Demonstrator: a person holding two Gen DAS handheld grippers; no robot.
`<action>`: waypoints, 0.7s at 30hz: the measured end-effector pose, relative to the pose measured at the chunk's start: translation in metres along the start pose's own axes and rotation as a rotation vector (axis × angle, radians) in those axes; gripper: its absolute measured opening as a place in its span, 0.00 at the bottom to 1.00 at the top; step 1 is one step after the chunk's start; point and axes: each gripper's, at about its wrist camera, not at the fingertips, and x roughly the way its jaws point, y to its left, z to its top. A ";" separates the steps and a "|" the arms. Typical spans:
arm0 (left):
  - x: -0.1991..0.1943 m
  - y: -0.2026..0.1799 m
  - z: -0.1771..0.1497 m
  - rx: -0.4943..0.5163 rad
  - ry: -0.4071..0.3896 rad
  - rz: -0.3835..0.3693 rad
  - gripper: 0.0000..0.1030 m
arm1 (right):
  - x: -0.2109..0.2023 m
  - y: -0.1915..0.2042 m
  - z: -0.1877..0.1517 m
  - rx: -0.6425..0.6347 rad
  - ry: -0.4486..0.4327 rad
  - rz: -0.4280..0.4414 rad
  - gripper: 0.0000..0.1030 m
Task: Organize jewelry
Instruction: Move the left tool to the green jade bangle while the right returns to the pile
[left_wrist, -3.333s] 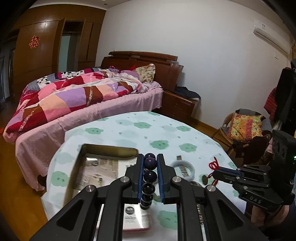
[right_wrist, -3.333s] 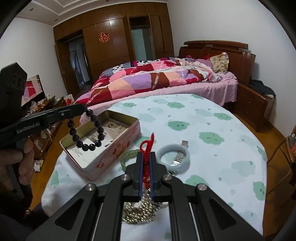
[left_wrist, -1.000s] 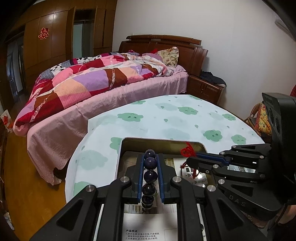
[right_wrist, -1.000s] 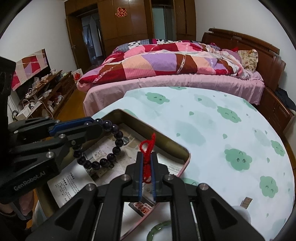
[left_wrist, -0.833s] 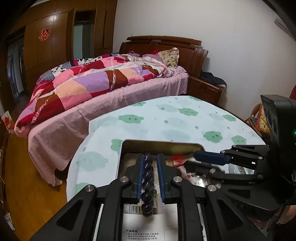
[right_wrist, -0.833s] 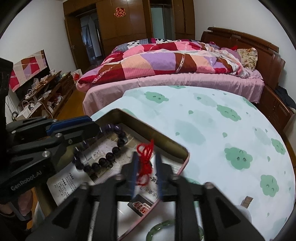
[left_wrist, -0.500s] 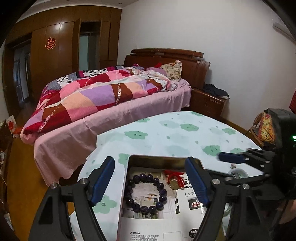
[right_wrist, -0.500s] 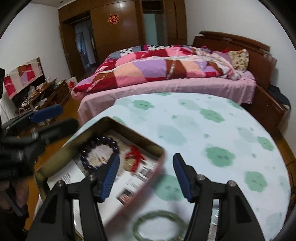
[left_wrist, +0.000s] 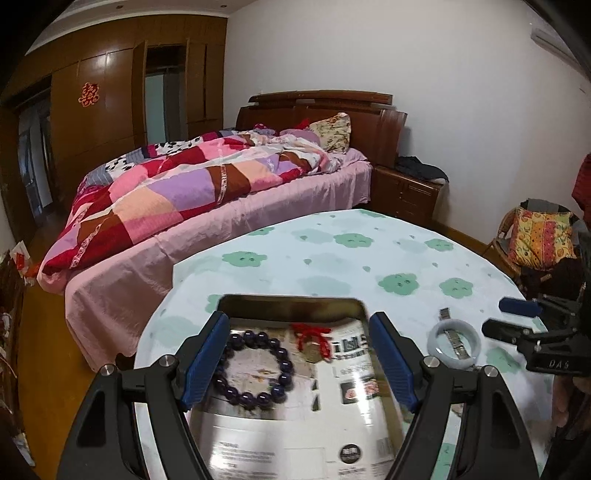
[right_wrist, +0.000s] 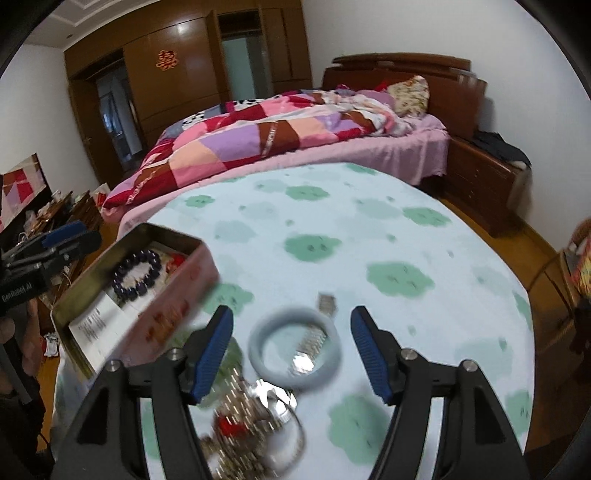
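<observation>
Both our grippers wide open, empty; right gripper (right_wrist: 291, 349) just opened more. We drop slow over pale bangle (right_wrist: 294, 349), w/ fingers clear of watch band (right_wrist: 314, 341).

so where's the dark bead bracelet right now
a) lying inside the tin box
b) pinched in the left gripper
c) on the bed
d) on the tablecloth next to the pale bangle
a: the dark bead bracelet lies flat on the paper inside the tin box, between the open jaws of the left gripper, with neither pad touching it.
</observation>
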 end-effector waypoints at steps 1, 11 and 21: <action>-0.001 -0.003 -0.001 0.003 -0.003 0.000 0.76 | -0.002 -0.002 -0.007 0.004 0.007 -0.006 0.67; -0.001 -0.043 -0.027 0.045 0.037 -0.039 0.76 | -0.003 -0.014 -0.050 -0.003 0.083 -0.024 0.44; -0.002 -0.062 -0.038 0.076 0.063 -0.066 0.76 | 0.012 -0.002 -0.058 -0.066 0.133 -0.009 0.30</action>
